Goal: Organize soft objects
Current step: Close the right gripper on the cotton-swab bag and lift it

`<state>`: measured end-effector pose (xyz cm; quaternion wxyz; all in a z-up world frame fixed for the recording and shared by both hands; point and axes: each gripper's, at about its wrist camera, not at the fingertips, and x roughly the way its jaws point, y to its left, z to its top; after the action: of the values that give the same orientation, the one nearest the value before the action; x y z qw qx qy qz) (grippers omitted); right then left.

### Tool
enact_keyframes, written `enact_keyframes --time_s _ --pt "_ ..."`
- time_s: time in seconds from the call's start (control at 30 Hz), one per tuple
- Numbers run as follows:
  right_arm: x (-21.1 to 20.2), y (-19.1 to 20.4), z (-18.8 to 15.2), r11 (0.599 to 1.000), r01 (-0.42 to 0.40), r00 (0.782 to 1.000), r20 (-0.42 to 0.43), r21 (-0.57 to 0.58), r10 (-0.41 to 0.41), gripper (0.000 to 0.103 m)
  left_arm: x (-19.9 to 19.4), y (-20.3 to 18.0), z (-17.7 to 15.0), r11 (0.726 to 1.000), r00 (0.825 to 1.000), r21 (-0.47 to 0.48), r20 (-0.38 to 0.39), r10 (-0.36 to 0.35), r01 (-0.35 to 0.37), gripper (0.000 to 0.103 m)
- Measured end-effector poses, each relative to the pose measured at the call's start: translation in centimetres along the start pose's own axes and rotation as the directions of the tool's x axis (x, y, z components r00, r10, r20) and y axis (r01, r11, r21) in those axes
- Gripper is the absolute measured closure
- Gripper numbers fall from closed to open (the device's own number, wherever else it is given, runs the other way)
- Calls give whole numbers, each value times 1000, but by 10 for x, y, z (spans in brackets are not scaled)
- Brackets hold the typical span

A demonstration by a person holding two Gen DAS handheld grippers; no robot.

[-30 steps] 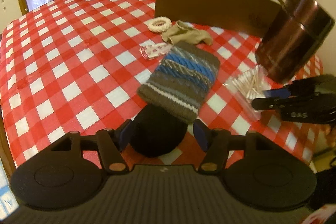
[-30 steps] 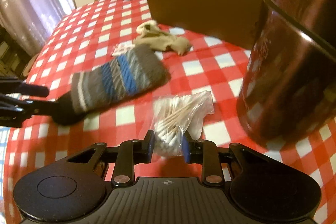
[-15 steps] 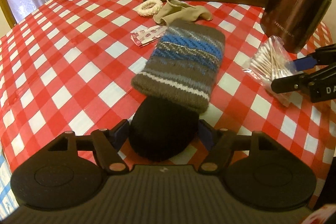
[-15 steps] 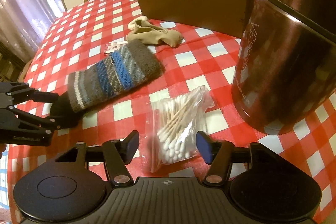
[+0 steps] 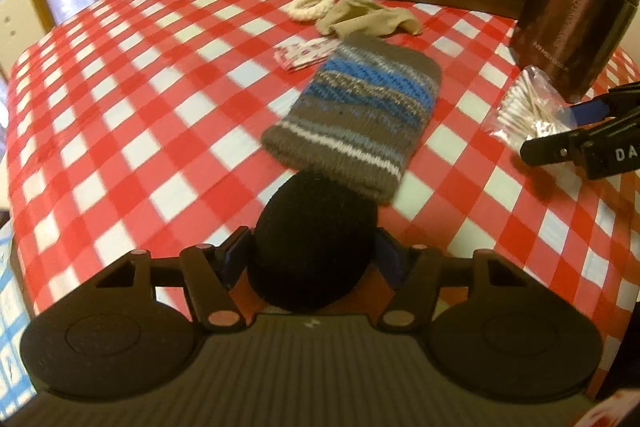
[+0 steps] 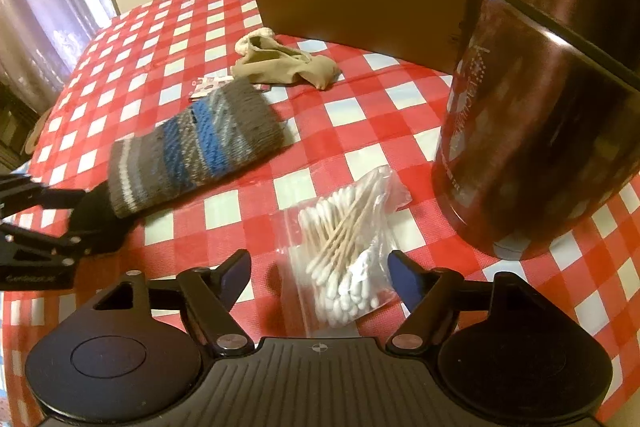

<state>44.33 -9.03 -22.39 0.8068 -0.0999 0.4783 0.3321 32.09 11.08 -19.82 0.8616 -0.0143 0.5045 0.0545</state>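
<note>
The striped knit hat (image 5: 352,115) lies flat on the checked tablecloth (image 5: 120,131), ahead of the left gripper (image 5: 312,255). Its black pompom (image 5: 312,247) sits between the left fingers, which have just been closing slightly; whether the pads press it cannot be told. The pompom is judged light, soft and compressible: it should be pinched at mid-bulk. The right gripper (image 6: 320,267) has just been opening, its fingers now spread clear of the cotton-swab bag (image 6: 348,243) between them.
</note>
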Motion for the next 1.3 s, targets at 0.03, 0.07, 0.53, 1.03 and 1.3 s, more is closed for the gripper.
enact_keyframes --time_s 0.03,0.07,0.53,1.03,1.3 --pt "2 1 0 1000 9 1000 1 -6 -9 28 -2 1 -2 1000 1000 -11 -5 8 -8 40" --pt "4 2 0 1000 22 1000 3 -12 -22 28 -4 2 -4 1000 1000 -20 -10 14 -14 40" --pt "12 12 -6 986 113 993 50 -126 -107 40 -15 2 -18 997 999 -64 -24 33 -34 40" --pt "-11 1 -28 986 30 999 23 -162 -27 74 -23 -11 -23 997 1000 -76 -30 8 -10 41" --pt "-44 -19 -36 992 -9 1000 16 -125 11 74 -45 -26 -19 998 1000 -59 0 -24 24 41"
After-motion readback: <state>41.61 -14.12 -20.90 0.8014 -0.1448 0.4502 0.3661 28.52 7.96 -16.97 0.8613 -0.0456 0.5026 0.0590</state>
